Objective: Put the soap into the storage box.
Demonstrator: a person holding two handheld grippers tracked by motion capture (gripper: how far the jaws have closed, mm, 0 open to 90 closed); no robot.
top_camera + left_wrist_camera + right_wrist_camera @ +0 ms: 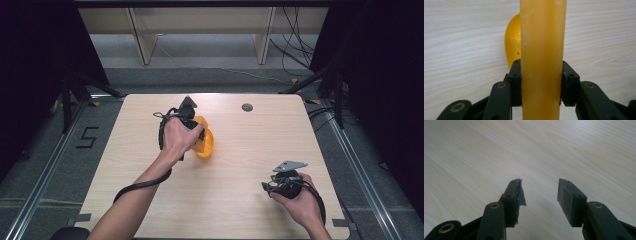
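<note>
Light wooden table (240, 165), rounded corners, small grey round insert (247, 107) near far edge, right of centre. Dark floor around table, white "5" marking (88, 136) on floor at left.

Left hand (176, 139) above table centre-left, gripping left gripper (200, 134); black cable looped from gripper back along forearm. Jaws clamped on orange plastic scoop (541, 60), one pad against each side of the flat handle in left gripper view; rounded bowl of scoop beyond jaws, close over the table surface, contact not determinable.

Right hand (297, 200) near right near corner, holding right gripper (539, 192). Grey three-cornered plate on top. Jaws spread apart, nothing between, bare wood below. Torn edge on left pad (520, 195).
</note>
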